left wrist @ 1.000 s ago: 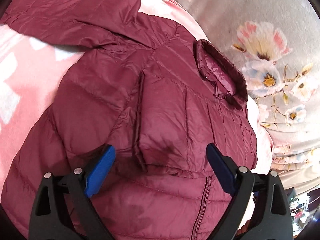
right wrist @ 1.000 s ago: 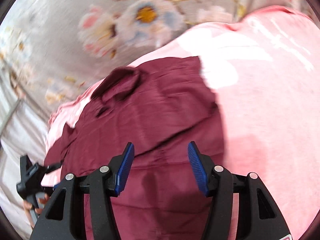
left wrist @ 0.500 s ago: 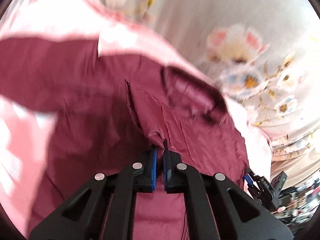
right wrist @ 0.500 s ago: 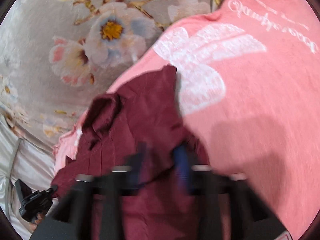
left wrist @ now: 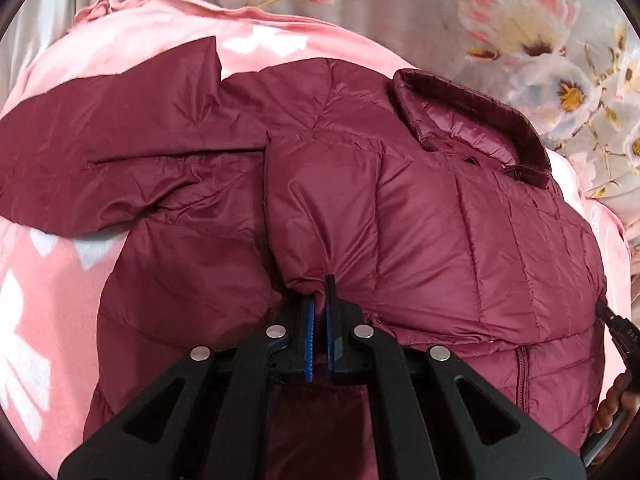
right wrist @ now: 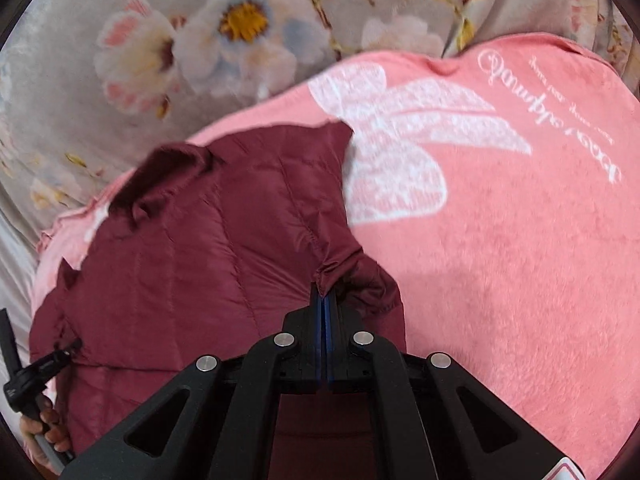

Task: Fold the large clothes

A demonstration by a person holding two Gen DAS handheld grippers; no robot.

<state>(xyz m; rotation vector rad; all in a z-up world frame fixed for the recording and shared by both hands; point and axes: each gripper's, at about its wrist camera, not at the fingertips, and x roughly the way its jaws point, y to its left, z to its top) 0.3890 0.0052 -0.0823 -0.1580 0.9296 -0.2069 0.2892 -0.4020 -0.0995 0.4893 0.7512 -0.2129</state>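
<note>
One maroon puffer jacket [left wrist: 420,216], one pink blanket [right wrist: 500,260] under it, one grey floral sheet [right wrist: 120,80] at the far side, two black grippers: left [left wrist: 319,300], right [right wrist: 323,300]

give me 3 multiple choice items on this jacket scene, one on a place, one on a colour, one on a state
1. Where does the jacket lie?
A. on a pink blanket
B. on a wooden floor
C. on a hanger

2. What colour is the jacket?
A. navy
B. dark red
C. green

3. How is the left gripper?
A. wide open above the jacket
B. shut on jacket cloth
C. shut on the blanket

Answers:
1 A: the pink blanket with white print shows all round the jacket.
2 B: the quilted shell is dark red in both views.
3 B: its blue pads pinch a bunched fold of the jacket; the right gripper pinches an edge likewise.
</note>
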